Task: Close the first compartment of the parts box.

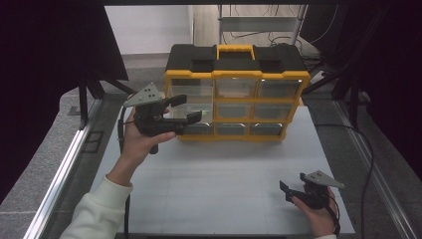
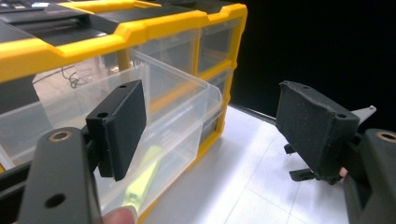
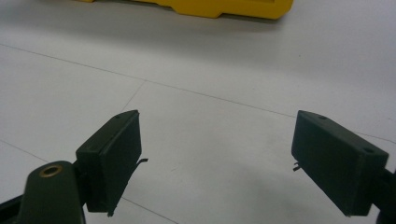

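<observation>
Here the left gripper [image 1: 180, 110] is hovering at the organizer [image 1: 237, 94], its jaws standing apart and grasping nothing. The organizer is sitting along the far edge of the table [image 1: 219, 184], towards its far left corner. A clear drawer [image 2: 154, 116] is standing pulled out of the organizer's left column (upper or middle row, I cannot tell which), and in the left gripper view one jaw is lying in front of the drawer's wall while the other is hanging off to the side over bare table. A pale yellow-green stick [image 2: 142, 179] is lying inside the drawer, too blurred to name.

The right gripper [image 1: 293, 190] is resting near the table's near right corner, also released, with nothing between its pads [image 3: 114, 158].

The likely trouble, as I judge it: the drawer is hanging well out of its slot, so a knock from the near jaw could be tipping it out and spilling the stick. A pinch on the thin clear wall alone could be slipping, or dragging the light organizer along the table.

No brand, label or writing is readable anywhere.
</observation>
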Demonstrator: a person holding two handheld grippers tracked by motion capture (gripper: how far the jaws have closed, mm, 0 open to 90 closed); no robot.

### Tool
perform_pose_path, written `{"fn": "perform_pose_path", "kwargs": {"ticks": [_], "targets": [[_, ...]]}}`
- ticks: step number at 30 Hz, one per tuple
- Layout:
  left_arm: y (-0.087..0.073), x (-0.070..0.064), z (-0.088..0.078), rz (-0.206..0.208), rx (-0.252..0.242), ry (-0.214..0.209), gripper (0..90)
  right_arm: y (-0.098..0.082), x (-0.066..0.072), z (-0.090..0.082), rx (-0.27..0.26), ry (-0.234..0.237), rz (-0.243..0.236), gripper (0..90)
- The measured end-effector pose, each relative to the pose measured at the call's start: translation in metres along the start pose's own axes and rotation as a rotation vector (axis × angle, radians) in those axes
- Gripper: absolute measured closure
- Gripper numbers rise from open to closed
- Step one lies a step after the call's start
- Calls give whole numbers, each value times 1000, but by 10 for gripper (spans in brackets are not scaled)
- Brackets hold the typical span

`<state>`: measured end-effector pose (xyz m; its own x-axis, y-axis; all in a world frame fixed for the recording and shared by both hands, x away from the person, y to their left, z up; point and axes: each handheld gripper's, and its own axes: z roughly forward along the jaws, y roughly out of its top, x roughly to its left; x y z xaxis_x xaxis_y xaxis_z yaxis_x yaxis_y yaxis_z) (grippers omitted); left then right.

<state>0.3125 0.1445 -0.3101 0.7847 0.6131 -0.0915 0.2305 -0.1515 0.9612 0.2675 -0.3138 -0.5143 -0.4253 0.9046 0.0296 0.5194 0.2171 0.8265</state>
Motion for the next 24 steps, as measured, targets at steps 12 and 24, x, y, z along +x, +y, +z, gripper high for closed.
{"fn": "perform_pose_path", "kwargs": {"ticks": [12,24], "targets": [[-11,-8,-2,14,13,-18,291,0,0,0,2,1,2,162],[-19,-16,-7,57,39,-31,590,0,0,0,-1,-5,2,162]]}}
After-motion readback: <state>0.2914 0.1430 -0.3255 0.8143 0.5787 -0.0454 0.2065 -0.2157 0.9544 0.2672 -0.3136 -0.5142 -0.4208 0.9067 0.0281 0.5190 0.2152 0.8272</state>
